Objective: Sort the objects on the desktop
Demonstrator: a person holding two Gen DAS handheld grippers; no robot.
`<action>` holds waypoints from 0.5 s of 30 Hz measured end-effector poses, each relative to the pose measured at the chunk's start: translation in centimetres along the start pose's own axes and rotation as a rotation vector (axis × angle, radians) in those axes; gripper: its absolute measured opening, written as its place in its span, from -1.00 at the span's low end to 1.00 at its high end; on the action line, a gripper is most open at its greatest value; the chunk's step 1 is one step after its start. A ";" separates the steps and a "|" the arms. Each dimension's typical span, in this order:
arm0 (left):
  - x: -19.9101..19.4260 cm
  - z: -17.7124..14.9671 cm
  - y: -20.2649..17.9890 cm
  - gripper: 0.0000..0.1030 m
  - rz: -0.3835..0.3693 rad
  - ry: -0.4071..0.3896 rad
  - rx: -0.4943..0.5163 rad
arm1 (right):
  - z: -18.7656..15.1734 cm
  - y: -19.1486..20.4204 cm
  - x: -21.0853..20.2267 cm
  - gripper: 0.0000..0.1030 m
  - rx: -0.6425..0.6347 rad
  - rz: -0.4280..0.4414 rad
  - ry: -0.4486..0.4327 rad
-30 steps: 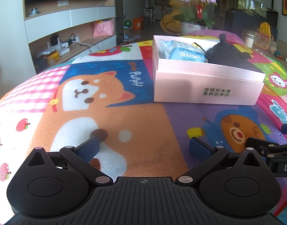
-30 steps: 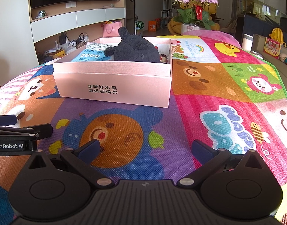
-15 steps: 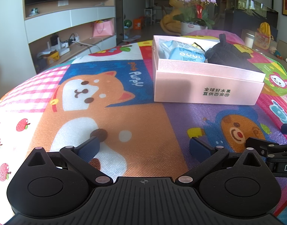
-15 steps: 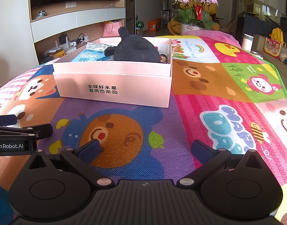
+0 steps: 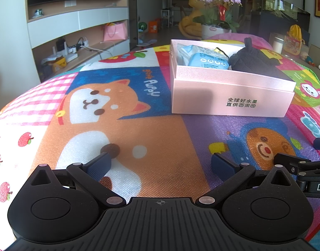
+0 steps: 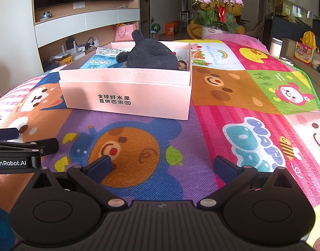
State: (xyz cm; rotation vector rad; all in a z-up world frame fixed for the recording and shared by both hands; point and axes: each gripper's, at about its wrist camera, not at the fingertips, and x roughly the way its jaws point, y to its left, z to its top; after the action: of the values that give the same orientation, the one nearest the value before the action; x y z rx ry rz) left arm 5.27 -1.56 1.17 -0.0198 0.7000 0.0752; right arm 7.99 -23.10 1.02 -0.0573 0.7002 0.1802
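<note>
claws: we see left claw [image 5: 161,164] and right claw [image 6: 162,165] wide open, empty
step: sorting looks done; dark plush toy [image 6: 151,55] and blue wipes packet [image 6: 101,61] sit in the pink cardboard box [image 6: 126,98]
next: we find nothing loose on the cartoon-print tabletop [image 6: 233,108]

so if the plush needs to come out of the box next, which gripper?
Right, probably. Both grippers, left and right, are open and empty. The plush sits at the box's right end, nearer straight ahead of the right; from the left the wipes pack lies nearer.

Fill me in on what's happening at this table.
A person holds two handheld grippers low over the colourful cartoon play mat. The left gripper and right gripper are both open and empty. The pink cardboard box ahead already holds a dark grey plush toy and a light blue wipes pack.
</note>
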 end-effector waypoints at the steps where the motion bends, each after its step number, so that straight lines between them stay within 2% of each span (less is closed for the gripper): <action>1: 0.0 0.0 0.0 1.00 -0.001 0.000 -0.001 | 0.0 0.0 0.0 1.00 0.000 0.000 0.000; 15: 0.1 0.2 0.1 1.00 -0.012 0.007 0.003 | 0.0 0.0 0.0 1.00 0.000 0.000 0.000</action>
State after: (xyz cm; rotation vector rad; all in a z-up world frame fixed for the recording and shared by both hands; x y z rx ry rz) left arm 5.48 -1.41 1.24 -0.0214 0.7070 0.0621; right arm 7.98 -23.11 1.02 -0.0573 0.7002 0.1802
